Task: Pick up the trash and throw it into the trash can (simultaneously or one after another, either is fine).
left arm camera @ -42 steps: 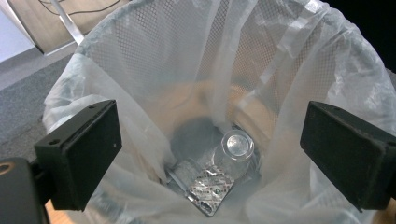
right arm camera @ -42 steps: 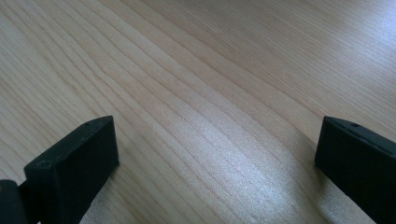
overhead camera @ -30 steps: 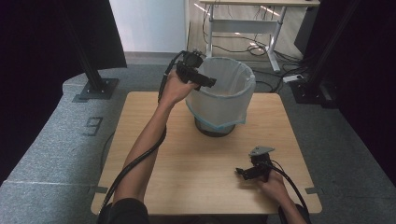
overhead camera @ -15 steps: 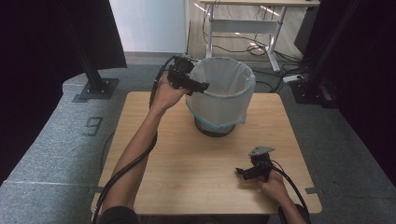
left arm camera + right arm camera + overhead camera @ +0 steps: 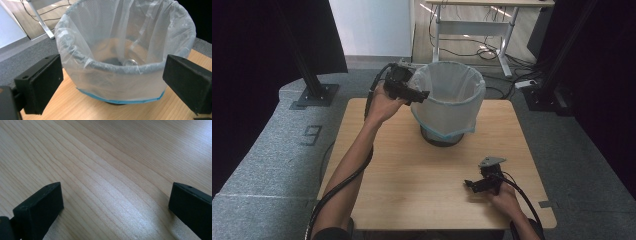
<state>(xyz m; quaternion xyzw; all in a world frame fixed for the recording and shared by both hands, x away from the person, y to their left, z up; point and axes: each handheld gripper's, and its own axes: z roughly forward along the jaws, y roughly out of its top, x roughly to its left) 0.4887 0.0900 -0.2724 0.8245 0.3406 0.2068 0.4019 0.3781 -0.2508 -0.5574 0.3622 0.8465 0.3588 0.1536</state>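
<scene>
The wastebasket (image 5: 449,102) sits toward the far middle of my table (image 5: 412,185), lined with a thin clear bag (image 5: 82,37) folded over its rim. My left gripper (image 5: 414,93) hangs just beside the rim on the left, jaws spread wide with nothing between them. My right gripper (image 5: 473,185) rests low over bare wood near the front right, well apart from the basket, jaws also wide open. I judge the risk is the film: closing on plastic alone could tear it or drag the liner off, and a hard shove might tip the light basket.
</scene>
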